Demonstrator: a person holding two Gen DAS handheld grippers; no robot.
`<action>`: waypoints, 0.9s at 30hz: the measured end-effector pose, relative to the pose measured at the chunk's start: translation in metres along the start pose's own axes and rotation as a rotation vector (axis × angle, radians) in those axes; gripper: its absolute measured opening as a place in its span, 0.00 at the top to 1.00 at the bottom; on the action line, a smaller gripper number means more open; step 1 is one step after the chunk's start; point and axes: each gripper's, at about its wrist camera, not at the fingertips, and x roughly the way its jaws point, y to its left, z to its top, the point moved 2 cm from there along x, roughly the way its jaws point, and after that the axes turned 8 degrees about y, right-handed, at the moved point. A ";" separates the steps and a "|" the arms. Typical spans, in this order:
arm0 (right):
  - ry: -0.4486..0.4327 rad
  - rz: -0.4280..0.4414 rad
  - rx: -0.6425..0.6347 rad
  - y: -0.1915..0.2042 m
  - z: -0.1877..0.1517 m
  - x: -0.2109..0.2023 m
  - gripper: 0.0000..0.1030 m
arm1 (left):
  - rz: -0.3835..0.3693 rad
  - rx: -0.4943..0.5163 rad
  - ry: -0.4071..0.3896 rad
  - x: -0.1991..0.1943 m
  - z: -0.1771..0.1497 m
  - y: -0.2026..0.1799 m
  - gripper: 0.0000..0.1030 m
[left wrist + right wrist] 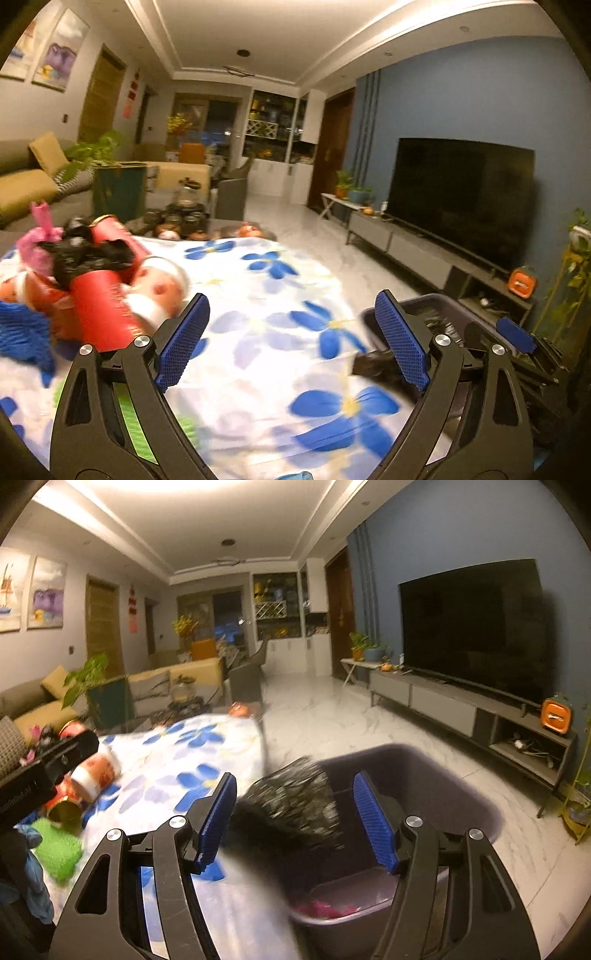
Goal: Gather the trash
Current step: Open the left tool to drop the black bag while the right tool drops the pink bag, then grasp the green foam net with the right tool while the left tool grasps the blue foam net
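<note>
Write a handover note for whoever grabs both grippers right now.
Left gripper: open, empty, over the floral tablecloth.
Right gripper: open above the dark bin; a black mesh piece is blurred between its fingers, seemingly dropping in.
Done: pink trash lies in the bin.
Left: red tubes, black bag, pink bag, cups, green scrap remain on the table.
</note>
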 end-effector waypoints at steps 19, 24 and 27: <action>0.068 -0.299 0.099 -0.043 -0.005 0.016 0.37 | 0.189 -0.040 -0.030 -0.059 -0.031 0.086 0.13; 0.018 -0.248 0.067 -0.017 0.001 0.001 0.37 | 0.221 -0.067 -0.025 -0.072 -0.041 0.106 0.13; -0.015 -0.188 0.032 0.010 0.007 -0.010 0.37 | 0.241 -0.071 -0.029 -0.081 -0.043 0.114 0.13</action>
